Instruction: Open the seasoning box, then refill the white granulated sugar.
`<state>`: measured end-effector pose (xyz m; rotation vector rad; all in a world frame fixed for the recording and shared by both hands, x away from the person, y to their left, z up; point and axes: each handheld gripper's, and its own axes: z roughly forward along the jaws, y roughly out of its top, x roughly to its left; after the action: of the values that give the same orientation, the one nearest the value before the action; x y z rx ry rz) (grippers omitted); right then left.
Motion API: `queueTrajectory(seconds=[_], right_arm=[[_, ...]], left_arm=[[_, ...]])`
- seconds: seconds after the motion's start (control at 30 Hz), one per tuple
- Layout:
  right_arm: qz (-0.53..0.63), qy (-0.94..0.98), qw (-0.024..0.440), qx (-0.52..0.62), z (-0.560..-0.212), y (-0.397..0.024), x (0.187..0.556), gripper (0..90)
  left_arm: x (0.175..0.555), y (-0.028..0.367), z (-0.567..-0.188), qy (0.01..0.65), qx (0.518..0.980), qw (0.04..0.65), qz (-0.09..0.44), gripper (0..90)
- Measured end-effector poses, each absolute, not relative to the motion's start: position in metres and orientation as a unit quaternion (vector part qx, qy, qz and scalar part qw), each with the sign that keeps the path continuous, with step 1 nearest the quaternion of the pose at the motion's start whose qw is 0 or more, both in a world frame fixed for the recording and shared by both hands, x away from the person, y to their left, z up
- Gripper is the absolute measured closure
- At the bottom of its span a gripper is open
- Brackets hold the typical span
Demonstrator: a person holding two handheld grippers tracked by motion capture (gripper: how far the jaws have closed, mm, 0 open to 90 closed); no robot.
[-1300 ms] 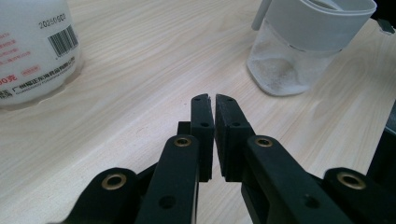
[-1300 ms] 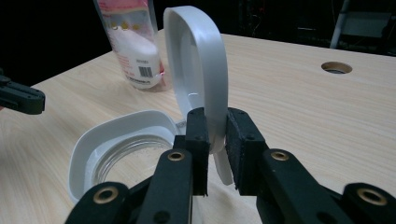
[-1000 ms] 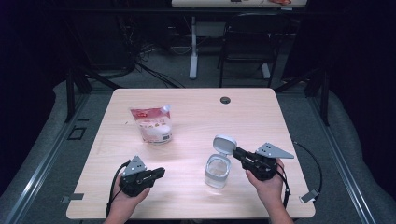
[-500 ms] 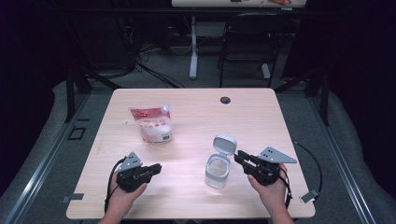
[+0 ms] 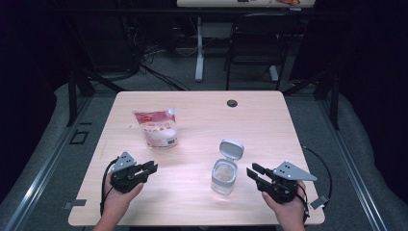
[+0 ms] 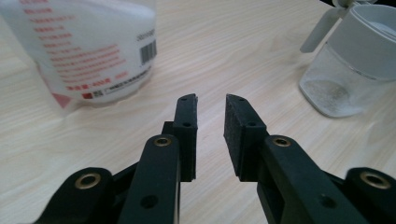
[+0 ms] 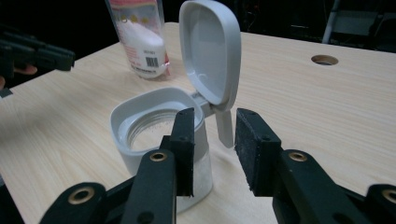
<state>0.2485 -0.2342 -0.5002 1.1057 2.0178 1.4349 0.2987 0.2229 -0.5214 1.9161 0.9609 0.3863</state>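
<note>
- Jar (image 5: 224, 176) in the high view: it stands on the table (image 5: 269, 120) with its lid (image 5: 231, 149) flipped up at the 12 o'clock side, mouth open. The bag (image 5: 156, 127) stands well apart, toward 10 o'clock from the jar. The left gripper (image 5: 146, 169) sits at 9 o'clock of the jar, the right gripper (image 5: 254, 173) near it at 3 o'clock. Both have just been opening, and both are empty. My guess is that filling comes next, so the bag should be fetched first.
- Left gripper view: the jaws stand partly apart with bare wood between the pads (image 6: 233, 126). The bag (image 6: 88, 46) is up at 10 o'clock, the jar (image 6: 345, 70) at 2 o'clock. To do this well, swing toward the bag and open wider before closing (it looks soft and will likely buckle), gripping high near the top seam.
- Right gripper view: the jaws are parted, nothing held. The jar (image 7: 154, 135) lies just beyond the left pad, its raised lid (image 7: 212, 51) at 12 o'clock and the bag (image 7: 140, 37) farther off at 11 o'clock. Steady the jar by its body, not the hinge, since a nudge on the lid could tip it.
</note>
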Motion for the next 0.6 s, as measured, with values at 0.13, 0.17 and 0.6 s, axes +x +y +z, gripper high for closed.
queueTrajectory(seconds=[0.13,0.17,0.6], right_arm=[[0.512,0.731,0.213,0.397,-0.504,-0.235,0.243,66.5],[0.512,0.731,0.213,0.397,-0.504,-0.235,0.243,66.5],[0.519,0.723,0.194,0.412,-0.515,-0.246,0.249,65.8]], left_arm=[[0.303,0.232,-0.517,0.407,0.769,0.465,0.162,69.8],[0.303,0.232,-0.517,0.407,0.769,0.465,0.162,69.4],[0.318,0.246,-0.507,0.436,0.751,0.469,0.163,65.0]])
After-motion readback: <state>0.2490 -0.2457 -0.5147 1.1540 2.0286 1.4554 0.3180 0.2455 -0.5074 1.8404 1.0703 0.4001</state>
